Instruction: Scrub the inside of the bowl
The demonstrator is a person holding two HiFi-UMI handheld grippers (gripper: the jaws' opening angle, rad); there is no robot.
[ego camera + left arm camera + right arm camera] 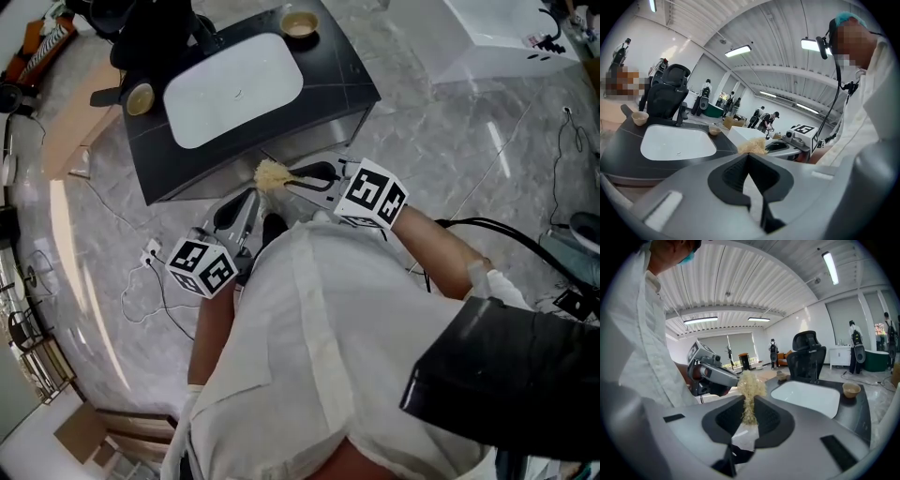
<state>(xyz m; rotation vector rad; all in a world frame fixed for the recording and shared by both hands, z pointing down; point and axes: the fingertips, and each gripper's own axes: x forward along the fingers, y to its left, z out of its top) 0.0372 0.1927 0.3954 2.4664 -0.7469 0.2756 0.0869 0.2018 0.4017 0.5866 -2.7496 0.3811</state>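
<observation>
Straw-coloured fibre, the scrubber (749, 392), is pinched tight in the right gripper (749, 404); the left gripper (749, 157) is closed on nothing. A near bowl (139, 97) and a far bowl (300, 23) sit on the counter (349, 86), well beyond the fingertips. Which is meant is unclear. The rim should be steadied first, then the scrubber circled inside.

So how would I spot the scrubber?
Start at the dark counter with the white sink. Off its near edge, the right claw pinches the scrubber. It's the only pale, frizzy, straw-like tuft; the counter's two bowls are smooth and round.
</observation>
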